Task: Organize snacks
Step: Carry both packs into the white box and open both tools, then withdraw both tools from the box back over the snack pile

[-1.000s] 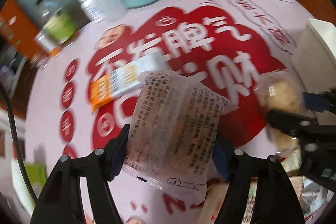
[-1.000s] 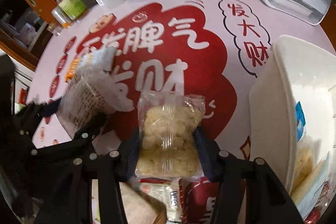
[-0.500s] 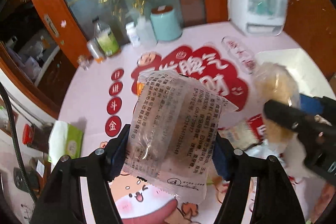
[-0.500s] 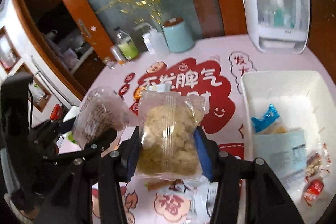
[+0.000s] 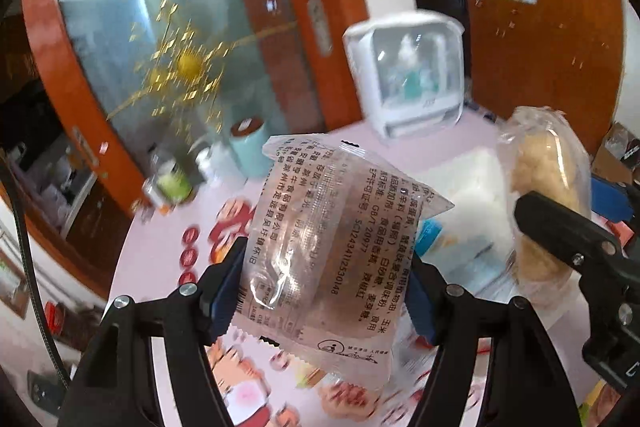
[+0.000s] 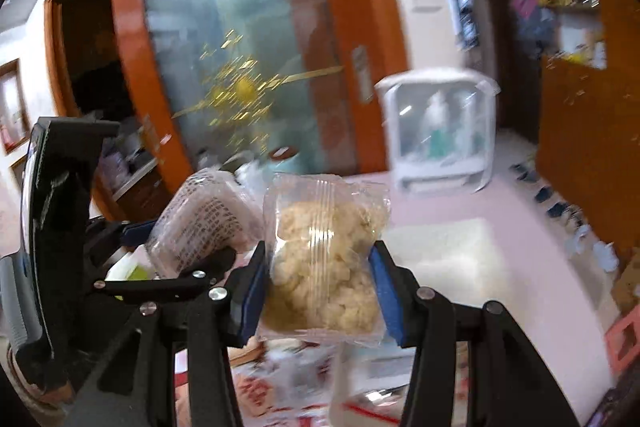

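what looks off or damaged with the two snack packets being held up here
Nothing stands out. The left tool grips a sealed clear packet with printed text, and the right tool grips a sealed clear packet of pale puffed snack. Both wrappers look whole, with nothing spilling. The background is motion-blurred.

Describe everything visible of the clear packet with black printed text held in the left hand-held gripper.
The clear plastic snack packet with black printed text is a sealed pillow pouch with crimped, serrated ends and a brownish snack dimly visible inside. Its printed back faces the camera, with vertical lines of characters and a small bin symbol near the bottom. It stands roughly upright, slightly tilted, lifted above the pink table. The left hand-held gripper clamps it, blue pads pressing both sides. Nothing else touches it.
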`<state>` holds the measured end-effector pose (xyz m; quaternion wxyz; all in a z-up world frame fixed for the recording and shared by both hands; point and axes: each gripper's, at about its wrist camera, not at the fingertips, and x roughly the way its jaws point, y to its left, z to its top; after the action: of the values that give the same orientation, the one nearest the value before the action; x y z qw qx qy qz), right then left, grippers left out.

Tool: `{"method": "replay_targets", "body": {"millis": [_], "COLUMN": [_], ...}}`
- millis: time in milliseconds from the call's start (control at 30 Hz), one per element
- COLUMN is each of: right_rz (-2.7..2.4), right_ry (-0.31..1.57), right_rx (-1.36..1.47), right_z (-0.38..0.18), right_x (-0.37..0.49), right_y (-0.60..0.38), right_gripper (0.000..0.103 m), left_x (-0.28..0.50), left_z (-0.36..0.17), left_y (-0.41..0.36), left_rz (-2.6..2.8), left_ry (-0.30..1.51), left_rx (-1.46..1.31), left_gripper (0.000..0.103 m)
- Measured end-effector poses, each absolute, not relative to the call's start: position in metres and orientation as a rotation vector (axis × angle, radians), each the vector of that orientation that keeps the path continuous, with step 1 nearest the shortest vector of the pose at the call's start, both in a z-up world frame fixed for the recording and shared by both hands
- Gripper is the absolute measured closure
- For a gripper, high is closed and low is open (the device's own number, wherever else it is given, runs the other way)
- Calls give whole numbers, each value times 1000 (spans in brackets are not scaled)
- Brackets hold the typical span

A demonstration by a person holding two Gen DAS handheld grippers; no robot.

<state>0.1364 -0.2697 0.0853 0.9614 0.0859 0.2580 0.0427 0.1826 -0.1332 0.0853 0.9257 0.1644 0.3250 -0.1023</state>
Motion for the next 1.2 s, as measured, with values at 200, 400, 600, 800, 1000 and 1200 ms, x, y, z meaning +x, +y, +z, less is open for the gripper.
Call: {"method": "replay_targets", "body": {"millis": [200,400,600,800,1000,1200], "right_rz": [-78,-195,-232,-241,-232,-199], "right_ry": [456,497,618,672,612,606], "right_rx": [218,191,185,208,205,168], "right_z": [96,73,28,8,20,27], "right_x": [132,139,155,160,150,138], "right_y": [-329,-366,-382,-382,-375,-359], "right_gripper": [53,53,52,29,15,15], "left_x": [198,222,242,244,237,225], "left_z": [87,51,14,-17,-8,0], "left_y": [-193,-236,-262,-282,-272,-250], "left_rz": [-255,-275,-317,-378,-384,-365], "left_ry": [633,688,751,767,748,760], "left_rx": [318,349,370,495,454,437], "left_gripper": [34,34,29,19,5,5]}}
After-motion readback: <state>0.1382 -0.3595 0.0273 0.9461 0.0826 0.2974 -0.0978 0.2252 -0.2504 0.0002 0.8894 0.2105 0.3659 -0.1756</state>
